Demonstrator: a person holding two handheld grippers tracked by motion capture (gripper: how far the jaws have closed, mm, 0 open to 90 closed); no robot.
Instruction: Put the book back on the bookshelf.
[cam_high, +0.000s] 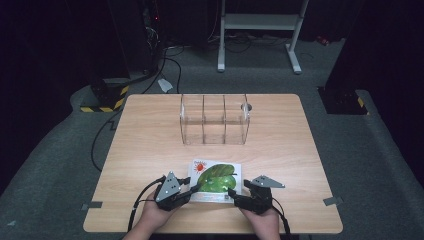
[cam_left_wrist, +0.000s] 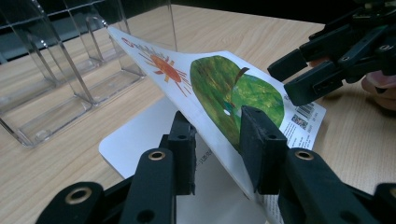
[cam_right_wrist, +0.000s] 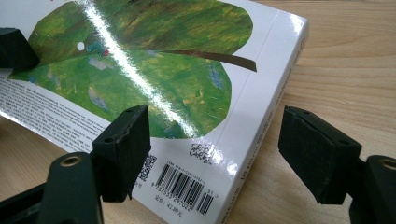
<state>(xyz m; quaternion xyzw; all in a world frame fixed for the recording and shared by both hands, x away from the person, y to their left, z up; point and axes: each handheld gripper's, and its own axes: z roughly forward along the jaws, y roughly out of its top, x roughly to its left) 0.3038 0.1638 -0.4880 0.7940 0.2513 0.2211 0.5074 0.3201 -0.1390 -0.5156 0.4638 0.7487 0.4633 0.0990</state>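
Left black two-jaw gripper (cam_high: 192, 190) pinches the lifted back cover (cam_left_wrist: 224, 93) of a thin white picture book with a green leaf and orange sun (cam_high: 216, 179), one jaw under, one over. Right black gripper (cam_high: 234, 194) stands open at the book's spine corner, about four o'clock from the leaf, jaws apart from it. Near that corner sit a barcode (cam_right_wrist: 184, 186), a QR code and small text too fine to read. At twelve o'clock stands a clear acrylic three-slot rack (cam_high: 215, 119) on the wooden table (cam_high: 150, 145).
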